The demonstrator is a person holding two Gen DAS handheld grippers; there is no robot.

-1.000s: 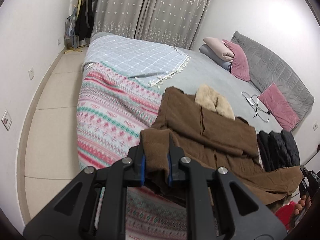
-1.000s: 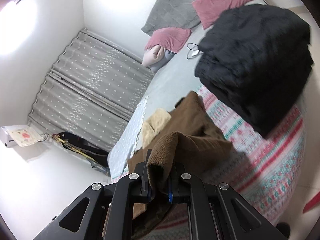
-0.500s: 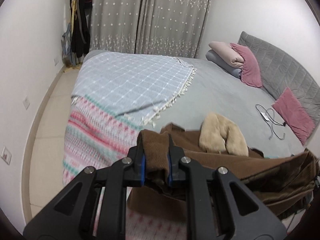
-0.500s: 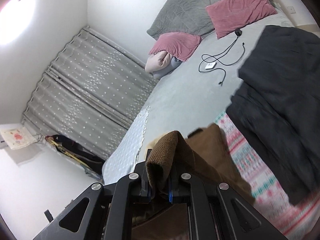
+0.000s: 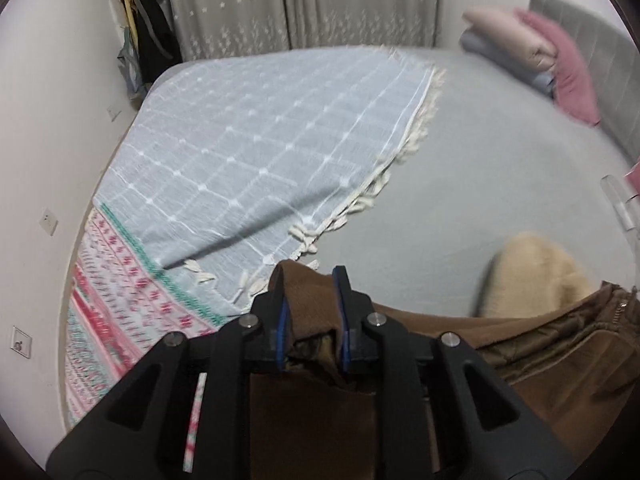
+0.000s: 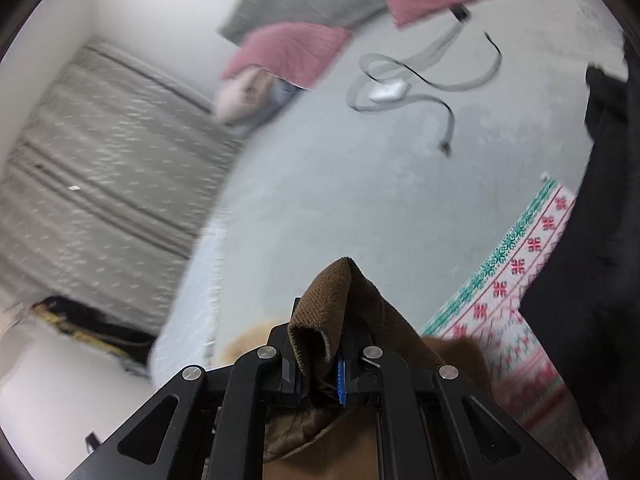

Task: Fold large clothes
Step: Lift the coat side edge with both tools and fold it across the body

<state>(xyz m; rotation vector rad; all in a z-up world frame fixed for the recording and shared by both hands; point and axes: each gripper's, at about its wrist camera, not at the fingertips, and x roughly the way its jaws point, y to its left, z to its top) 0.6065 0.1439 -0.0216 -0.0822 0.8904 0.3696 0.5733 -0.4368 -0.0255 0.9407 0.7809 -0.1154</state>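
Above the grey bed point(image 5: 480, 168), a brown coat point(image 5: 560, 340) is carried by two of its edges. One bunched edge sits between the blue pads of the left gripper point(image 5: 310, 312), whose jaws are opening at this moment, the cloth not yet freed. The other edge, a rolled fold of brown coat point(image 6: 340, 300), is clamped tightly by the right gripper point(image 6: 320, 360). The bulk of the garment trails below and to the right of the left gripper, with a cream fleece collar point(image 5: 536, 268) lying just beyond it on the bed.

Several risks can be judged from here. If the left edge is let go before the cloth is laid flat, that side may drop and bunch, so that the fold line is skewed. Uneven release by the two sides could leave a twist along the folded edge. The fringed check blanket point(image 5: 280, 140) lies near the left gripper toward the curtains, and its tassels could be caught or dragged. In the right wrist view, a charger cable point(image 6: 420, 76) lies well apart toward the pillows, so snagging there seems unlikely.
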